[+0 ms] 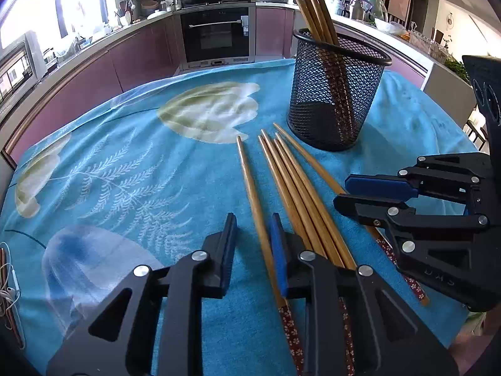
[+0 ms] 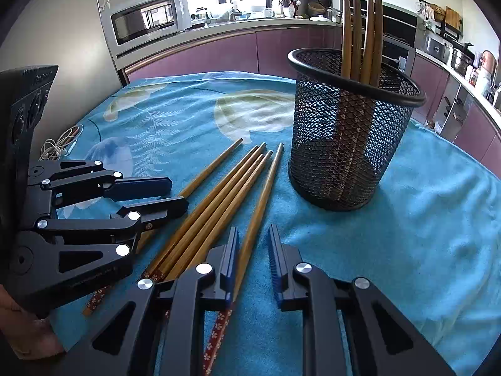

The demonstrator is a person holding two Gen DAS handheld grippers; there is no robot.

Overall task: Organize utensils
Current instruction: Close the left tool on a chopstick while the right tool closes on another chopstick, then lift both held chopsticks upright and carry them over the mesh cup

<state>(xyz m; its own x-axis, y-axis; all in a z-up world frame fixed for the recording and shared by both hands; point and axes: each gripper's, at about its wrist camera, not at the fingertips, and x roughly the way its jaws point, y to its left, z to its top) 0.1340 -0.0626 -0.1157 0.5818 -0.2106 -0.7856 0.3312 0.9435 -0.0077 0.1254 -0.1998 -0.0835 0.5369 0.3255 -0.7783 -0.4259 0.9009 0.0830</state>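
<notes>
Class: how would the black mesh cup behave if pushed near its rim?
The mesh cup is probably light: open wire. Tall chopsticks stand far above its rim, so it may tip. The blue cloth likely resists sliding.

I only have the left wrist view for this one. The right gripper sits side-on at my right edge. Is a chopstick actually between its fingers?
Observer: Yes. In the right wrist view the right gripper straddles the rightmost loose chopstick. The chopstick lies against one pad, with a gap to the other.
Operator: The sticks in the holder are cut off at my top edge. How many are there?
Observer: Four chopsticks stand in the mesh holder, narrow ends up.
Operator: Is any of the person visible?
Observer: Only part of a hand, at the bottom left below the left gripper.
</notes>
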